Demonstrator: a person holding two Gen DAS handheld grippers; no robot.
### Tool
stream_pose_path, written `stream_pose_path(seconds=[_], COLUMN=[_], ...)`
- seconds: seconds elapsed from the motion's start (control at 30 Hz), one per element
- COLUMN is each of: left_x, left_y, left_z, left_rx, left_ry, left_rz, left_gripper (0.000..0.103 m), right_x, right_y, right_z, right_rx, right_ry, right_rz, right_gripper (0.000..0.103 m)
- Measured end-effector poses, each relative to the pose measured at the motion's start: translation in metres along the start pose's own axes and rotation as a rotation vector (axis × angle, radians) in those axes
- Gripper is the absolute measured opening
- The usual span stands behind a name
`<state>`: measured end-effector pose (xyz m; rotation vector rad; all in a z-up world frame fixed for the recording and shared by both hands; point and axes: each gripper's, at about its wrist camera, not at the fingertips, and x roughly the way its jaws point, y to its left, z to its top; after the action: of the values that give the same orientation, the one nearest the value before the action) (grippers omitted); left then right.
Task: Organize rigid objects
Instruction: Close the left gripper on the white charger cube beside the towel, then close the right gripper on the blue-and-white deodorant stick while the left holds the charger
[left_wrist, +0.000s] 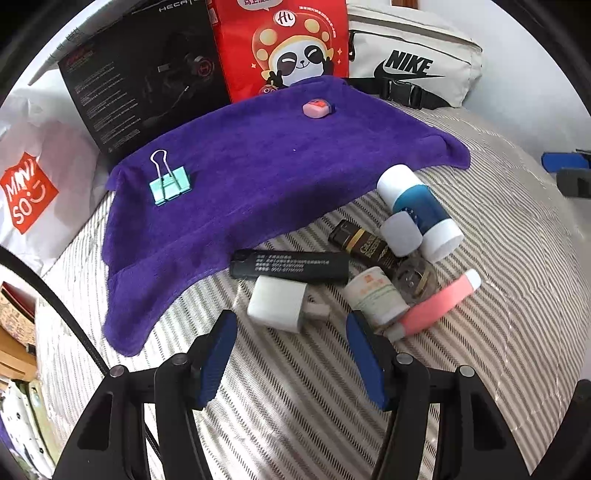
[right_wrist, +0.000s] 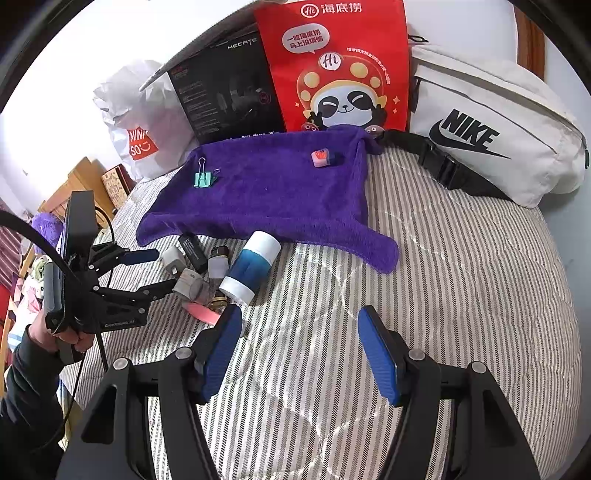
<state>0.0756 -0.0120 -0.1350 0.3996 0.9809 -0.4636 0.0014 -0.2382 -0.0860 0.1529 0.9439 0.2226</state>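
A: Hovering left gripper (left_wrist: 291, 328) over the pile, jaws spread, nothing pinched; white charger (left_wrist: 277, 304) just ahead of its tips.

B: Layout?

A: Purple towel (left_wrist: 258, 177) holds green clip (left_wrist: 170, 184) at 9 o'clock, pink eraser (left_wrist: 316, 108) at 1. Black lighter (left_wrist: 290, 266), blue-white bottle (left_wrist: 419, 210), pink tube (left_wrist: 437, 304) on striped bedding (left_wrist: 498, 258) at 4.

B: Right gripper (right_wrist: 299, 328)?

A: Spread, empty, above bare bedding.
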Motion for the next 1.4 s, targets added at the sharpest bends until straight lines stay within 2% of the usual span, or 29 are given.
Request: stream_pose_path(seconds=[0.17, 0.27, 0.37, 0.47, 0.57, 0.67, 0.83, 0.97, 1.13, 1.2, 1.4], left_x=[0.011, 0.011, 0.01, 0.012, 0.011, 0.007, -0.005, -0.01, -0.012, -0.012, -0.01], left_y=[-0.005, -0.004, -0.002, 0.001, 0.002, 0.003, 0.02, 0.03, 0.038, 0.037, 0.039], left_z=[0.002, -0.001, -0.004, -0.003, -0.004, -0.012, -0.029, -0.041, -0.047, -0.047, -0.047], left_rx=[0.044, 0.064, 0.062, 0.034, -0.002, -0.027, -0.141, -0.166, -0.215, -0.215, -0.247], left_ry=[-0.008, -0.025, -0.042, -0.053, -0.063, -0.074, -0.063, -0.049, -0.05, -0.052, -0.046], left_rz=[0.039, 0.002, -0.016, -0.044, -0.046, -0.02, 0.012, 0.063, 0.038, 0.043, 0.02], left_gripper=[0.059, 0.053, 0.052, 0.044, 0.044, 0.044, 0.044, 0.044, 0.044, 0.044, 0.044], right_x=[0.005, 0.007, 0.008, 0.012, 0.017, 0.022, 0.033, 0.051, 0.073, 0.081, 0.109], right_y=[-0.001, -0.001, -0.002, -0.003, -0.001, 0.003, 0.01, 0.018, 0.032, 0.041, 0.055], right_z=[-0.002, -0.003, -0.006, -0.006, -0.006, -0.006, 0.001, 0.014, 0.031, 0.037, 0.043], right_rx=[-0.007, -0.012, -0.012, -0.009, -0.008, -0.014, -0.012, 0.001, 0.014, -0.014, -0.049], right_ry=[0.017, 0.026, 0.033, 0.042, 0.052, 0.057, 0.051, 0.054, 0.054, 0.05, 0.093], right_rz=[-0.005, -0.014, -0.019, -0.026, -0.028, -0.023, -0.004, 0.018, 0.037, -0.003, -0.029], right_gripper=[0.065, 0.065, 0.065, 0.065, 0.065, 0.065, 0.065, 0.065, 0.065, 0.065, 0.061])
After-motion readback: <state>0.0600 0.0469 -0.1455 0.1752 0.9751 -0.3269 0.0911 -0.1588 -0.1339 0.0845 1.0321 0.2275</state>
